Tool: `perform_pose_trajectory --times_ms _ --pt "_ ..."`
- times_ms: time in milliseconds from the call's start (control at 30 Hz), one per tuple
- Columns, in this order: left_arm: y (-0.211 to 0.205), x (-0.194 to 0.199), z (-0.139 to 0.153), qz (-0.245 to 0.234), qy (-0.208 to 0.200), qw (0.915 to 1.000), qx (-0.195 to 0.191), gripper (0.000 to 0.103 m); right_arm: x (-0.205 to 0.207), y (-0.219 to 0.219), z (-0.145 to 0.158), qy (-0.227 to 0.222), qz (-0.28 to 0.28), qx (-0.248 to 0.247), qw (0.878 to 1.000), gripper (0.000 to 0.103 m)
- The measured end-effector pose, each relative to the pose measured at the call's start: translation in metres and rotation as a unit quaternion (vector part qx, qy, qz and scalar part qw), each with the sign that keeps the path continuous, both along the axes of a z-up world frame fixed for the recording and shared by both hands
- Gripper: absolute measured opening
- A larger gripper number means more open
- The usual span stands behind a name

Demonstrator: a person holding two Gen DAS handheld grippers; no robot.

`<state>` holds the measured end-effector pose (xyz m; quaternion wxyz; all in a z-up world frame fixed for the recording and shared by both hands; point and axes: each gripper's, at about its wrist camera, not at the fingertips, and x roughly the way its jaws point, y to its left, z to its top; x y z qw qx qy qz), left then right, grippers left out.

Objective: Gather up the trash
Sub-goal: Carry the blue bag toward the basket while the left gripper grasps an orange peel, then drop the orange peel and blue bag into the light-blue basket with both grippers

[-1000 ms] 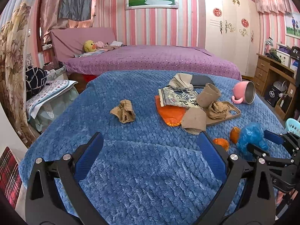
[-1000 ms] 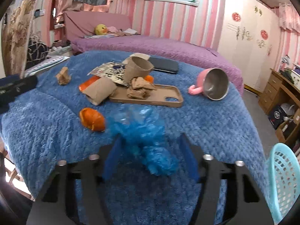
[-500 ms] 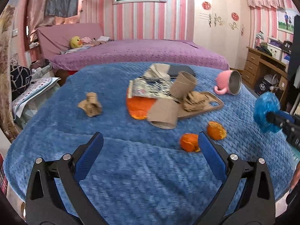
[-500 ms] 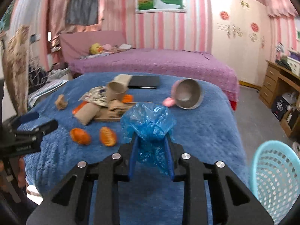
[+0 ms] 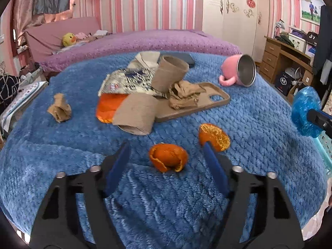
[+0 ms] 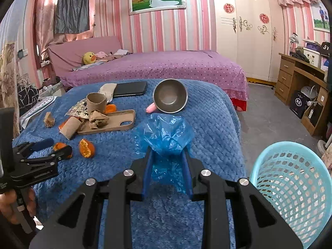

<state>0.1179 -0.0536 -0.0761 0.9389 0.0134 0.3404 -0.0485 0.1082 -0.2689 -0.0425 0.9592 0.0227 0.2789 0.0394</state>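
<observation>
Peel [image 5: 168,159] beside the cardboard tube [image 5: 136,116] looks light and floppy; left gripper [image 5: 166,155] has been narrowing around it, untouched. Right gripper [image 6: 168,155] pinches blue plastic [image 6: 166,132].

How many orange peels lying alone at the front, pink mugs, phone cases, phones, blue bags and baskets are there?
Loose orange peel pieces: 2
Pink mug: 1
Phone case: 1
Phone: 1
Blue plastic bag: 1
Turquoise basket: 1
Total: 7
</observation>
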Motion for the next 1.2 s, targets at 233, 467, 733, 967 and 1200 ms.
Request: perform_pose_trajectory --times_ms 233,467,733,967,1200 --pt "-0.003 0.003 -0.007 -0.015 0.018 0.9997 0.000 0.034 -0.002 -0.005 0.002 -0.002 -0.002 0.009 1.000 0.027" --pt "0.001 -0.007 0.002 0.006 -0.008 0.9999 0.010 0.030 -0.006 -0.011 0.006 -0.011 -0.001 0.016 1.000 0.027" --pt "-0.001 -0.031 0.032 0.039 -0.049 0.9979 0.011 0.029 -0.015 -0.033 0.014 -0.022 -0.017 0.025 0.999 0.027" --pt "-0.030 -0.051 0.061 0.024 -0.070 0.9969 -0.026 0.029 -0.034 -0.080 0.026 -0.034 -0.054 0.031 0.998 0.027" --pt "-0.096 -0.059 0.063 -0.026 -0.082 0.9959 -0.028 0.028 -0.058 -0.159 0.028 -0.023 -0.125 0.027 0.992 0.027"
